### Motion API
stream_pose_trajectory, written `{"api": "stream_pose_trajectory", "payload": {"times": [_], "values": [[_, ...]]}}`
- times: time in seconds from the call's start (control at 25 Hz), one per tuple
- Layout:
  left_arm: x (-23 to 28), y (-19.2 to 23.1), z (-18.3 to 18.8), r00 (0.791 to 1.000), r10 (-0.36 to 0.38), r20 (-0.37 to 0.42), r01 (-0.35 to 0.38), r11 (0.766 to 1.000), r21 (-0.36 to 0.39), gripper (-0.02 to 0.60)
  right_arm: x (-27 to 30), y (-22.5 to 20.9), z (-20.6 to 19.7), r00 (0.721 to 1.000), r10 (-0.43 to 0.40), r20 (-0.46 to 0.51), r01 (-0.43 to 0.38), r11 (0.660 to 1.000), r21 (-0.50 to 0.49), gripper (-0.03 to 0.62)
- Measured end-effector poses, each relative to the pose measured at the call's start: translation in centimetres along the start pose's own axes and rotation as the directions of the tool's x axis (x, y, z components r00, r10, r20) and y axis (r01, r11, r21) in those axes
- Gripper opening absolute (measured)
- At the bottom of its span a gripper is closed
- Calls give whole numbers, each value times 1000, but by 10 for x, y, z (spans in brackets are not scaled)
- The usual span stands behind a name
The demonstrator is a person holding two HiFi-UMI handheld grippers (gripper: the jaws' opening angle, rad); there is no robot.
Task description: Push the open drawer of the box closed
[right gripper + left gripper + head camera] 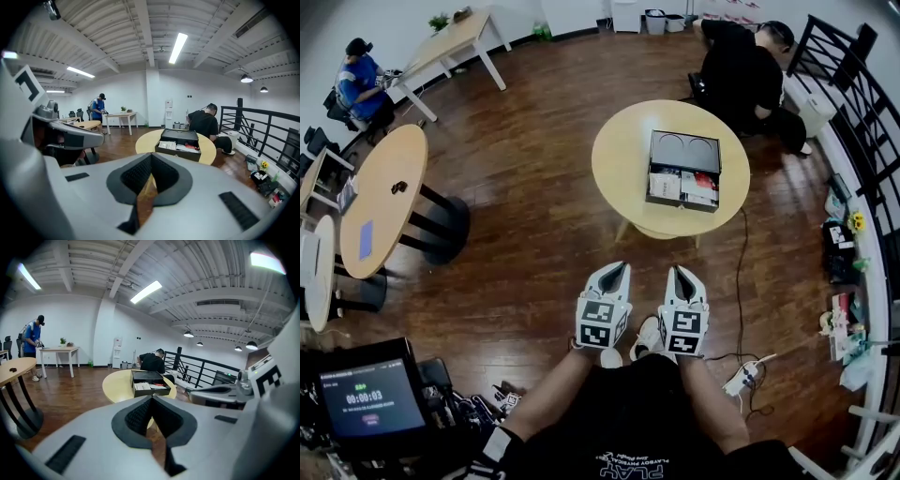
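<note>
A black box [684, 155] lies on a round yellow table [619, 159] across the floor from me. Its drawer [682, 189] stands pulled out toward me, with papers and a red item inside. Both grippers hang low in front of my body, well short of the table. The left gripper [618, 270] and the right gripper [679, 273] are side by side, each shut with nothing held. In the left gripper view, the box [149, 382] is far beyond the left gripper [151, 398]. The right gripper view shows the box [180, 142] beyond the right gripper [151, 157].
A person in black [741, 66] sits just behind the table. A second round wooden table [384, 197] stands at the left, and another person [359, 84] is at a far desk. A black railing [853, 84] runs along the right. A cable [739, 281] trails over the wooden floor.
</note>
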State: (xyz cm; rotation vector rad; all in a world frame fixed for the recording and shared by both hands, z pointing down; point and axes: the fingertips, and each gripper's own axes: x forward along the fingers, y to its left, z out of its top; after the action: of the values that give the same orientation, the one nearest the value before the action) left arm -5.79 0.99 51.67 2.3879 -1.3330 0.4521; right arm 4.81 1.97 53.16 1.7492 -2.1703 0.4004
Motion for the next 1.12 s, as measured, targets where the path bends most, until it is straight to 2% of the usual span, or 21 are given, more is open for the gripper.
{"api": "stream_pose_trajectory", "payload": {"times": [0.32,0.48,0.84,1.12], "values": [[25,-6,5,999,36,-31,-36,999,0,-3,22,-16,-2,998,56,-22,-56,998,25,5],[34,-9,7,999,34,-41,-35,999,-39,-3,28,-27,2,997,76,-22,-74,993,88,5],[52,-14,13,999,21,-42,-23,999,-39,-3,38,-40,6,997,77,-22,-74,990,119,5],[83,5,22,999,5,-40,-7,999,-53,-3,69,-51,7,997,55,-51,-48,991,121,5]]}}
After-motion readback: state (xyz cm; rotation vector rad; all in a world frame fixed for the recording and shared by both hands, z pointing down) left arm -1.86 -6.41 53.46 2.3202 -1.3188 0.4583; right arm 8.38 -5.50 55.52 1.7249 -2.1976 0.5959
